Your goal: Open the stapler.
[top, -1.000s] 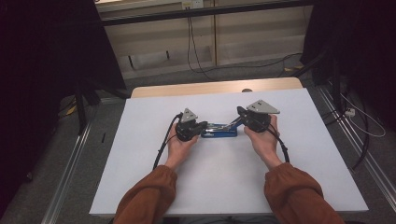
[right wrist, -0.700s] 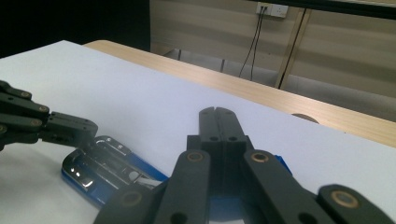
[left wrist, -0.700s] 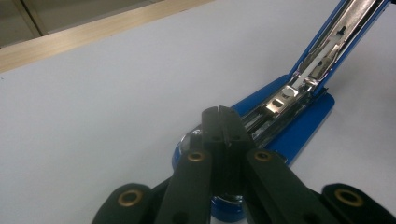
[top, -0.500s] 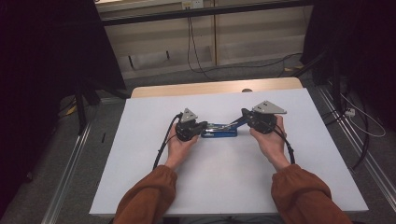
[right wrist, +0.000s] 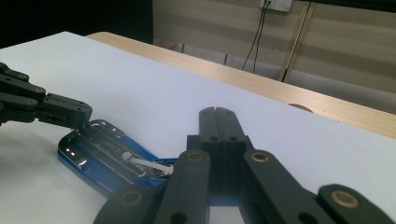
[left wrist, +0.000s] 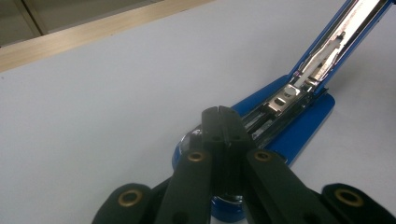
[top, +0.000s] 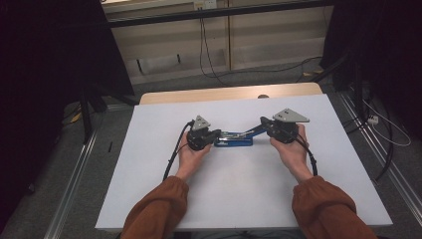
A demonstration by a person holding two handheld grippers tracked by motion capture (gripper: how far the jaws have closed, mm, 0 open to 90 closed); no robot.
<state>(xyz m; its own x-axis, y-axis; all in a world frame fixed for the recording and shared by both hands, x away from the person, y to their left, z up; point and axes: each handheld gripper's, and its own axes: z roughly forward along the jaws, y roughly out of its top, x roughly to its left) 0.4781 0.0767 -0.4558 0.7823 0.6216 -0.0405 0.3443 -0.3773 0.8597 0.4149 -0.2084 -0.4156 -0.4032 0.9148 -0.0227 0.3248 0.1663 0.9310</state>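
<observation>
the right gripper (top: 263,125) lifts the stapler (top: 234,139) arm higher than a second ago, opening it wider, while the left gripper (top: 215,137) pins the base, both claws closed

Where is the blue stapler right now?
In the high view the blue stapler lies mid-table on the white sheet, swung open, between the left tool at its base and the right tool at its raised arm.

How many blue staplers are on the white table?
1. The blue stapler lies near the middle of the white table, between the left gripper and the right gripper, its top arm swung up and open.
</observation>
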